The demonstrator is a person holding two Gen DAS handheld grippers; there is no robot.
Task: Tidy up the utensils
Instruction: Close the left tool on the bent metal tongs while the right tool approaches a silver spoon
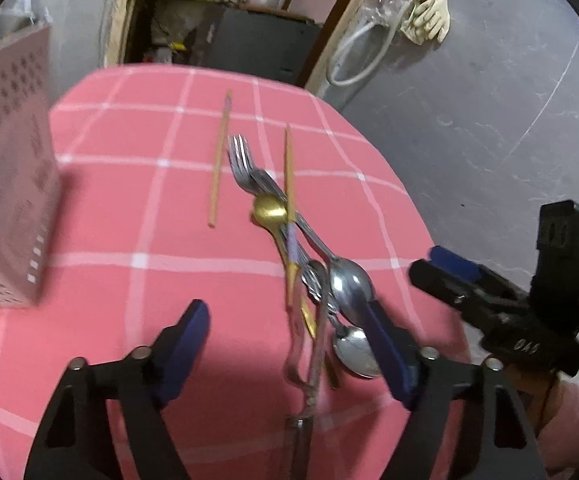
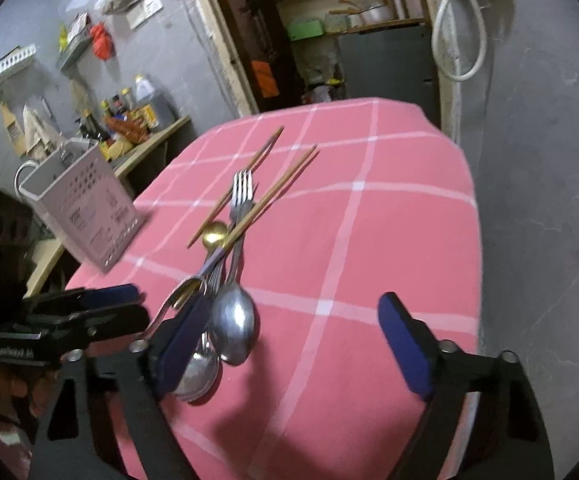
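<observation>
Hovering over pink checked surface [image 2: 389, 208], left claw [image 1: 285, 344] and right claw [image 2: 293, 344] both gape, gripping nothing; utensil pile [image 2: 229, 264] lies mid-cloth, chopsticks [image 1: 219, 160] alongside, perforated holder [image 2: 85, 204] at left edge.

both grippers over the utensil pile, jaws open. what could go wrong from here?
1. The forks, spoons and gold spoon lie tangled, with a chopstick across them; closing on one may drag others.
2. The left gripper and right gripper sit close at the same end of the pile, so they could collide.
3. The spoons lie near the table edge and could get knocked off.
</observation>
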